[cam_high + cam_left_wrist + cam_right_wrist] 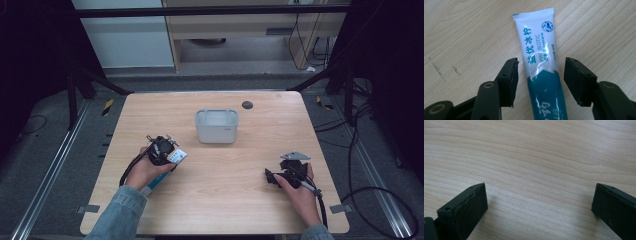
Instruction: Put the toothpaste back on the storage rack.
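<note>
The toothpaste tube [170,164] lies flat on the table [225,200] at about eight o'clock from the grey bin [216,126], its long axis running from seven o'clock up to one o'clock in the high view, with the flat crimped end [179,156] pointing toward one o'clock. In the left gripper view the tube [541,65] runs from six to twelve o'clock: a soft, glossy plastic skin, white toward the crimp with teal lettering and a small blue round emblem, and teal lower down past a silver chevron. The left gripper [540,77] straddles it about halfway open, one black blocky jaw at nine o'clock of the tube and one at three o'clock, a strip of bare wood showing on each side, so the pads are not pressing on it. The left hand [145,172] wraps the gripper body, the denim sleeve [117,215] coming in from seven o'clock. The bin is a matte rounded rectangle standing near table centre. At four o'clock of the bin the right hand [300,192] rests low on pale, fine-grained wood, and the right gripper [539,202] has its jaws spread wide with nothing between them
</note>
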`<state>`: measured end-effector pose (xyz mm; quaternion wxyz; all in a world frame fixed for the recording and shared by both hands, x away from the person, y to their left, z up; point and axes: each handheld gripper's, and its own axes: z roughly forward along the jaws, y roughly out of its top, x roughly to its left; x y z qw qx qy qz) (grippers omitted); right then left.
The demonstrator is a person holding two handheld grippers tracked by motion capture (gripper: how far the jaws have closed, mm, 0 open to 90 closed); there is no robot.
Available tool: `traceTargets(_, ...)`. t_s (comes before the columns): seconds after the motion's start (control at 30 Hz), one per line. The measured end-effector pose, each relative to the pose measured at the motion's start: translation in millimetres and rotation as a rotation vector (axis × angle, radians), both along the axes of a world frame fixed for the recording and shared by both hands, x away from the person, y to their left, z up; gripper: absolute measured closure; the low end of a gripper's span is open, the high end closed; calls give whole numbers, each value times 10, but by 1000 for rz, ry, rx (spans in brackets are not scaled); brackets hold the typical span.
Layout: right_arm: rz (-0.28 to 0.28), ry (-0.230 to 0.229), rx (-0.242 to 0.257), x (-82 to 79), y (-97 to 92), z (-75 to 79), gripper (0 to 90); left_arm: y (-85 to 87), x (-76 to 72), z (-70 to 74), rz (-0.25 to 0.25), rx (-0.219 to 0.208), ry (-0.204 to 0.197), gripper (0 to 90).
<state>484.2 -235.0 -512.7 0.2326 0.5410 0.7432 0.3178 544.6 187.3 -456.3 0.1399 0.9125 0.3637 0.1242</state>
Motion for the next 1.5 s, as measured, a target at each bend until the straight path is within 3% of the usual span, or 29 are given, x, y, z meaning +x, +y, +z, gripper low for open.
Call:
traceTargets(0.33,0,0,0,0,0,0,4,-56,37,-48,6,40,7,502)
traceTargets(0.73,0,0,0,0,0,0,4,-79,58,-89,9,57,17,503)
traceTargets(1.3,-1,1,1,-1,1,0,4,-74,59,-86,-4,48,31,555)
traceTargets(1.5,1,0,0,0,0,0,4,-85,57,-75,-18,56,36,619)
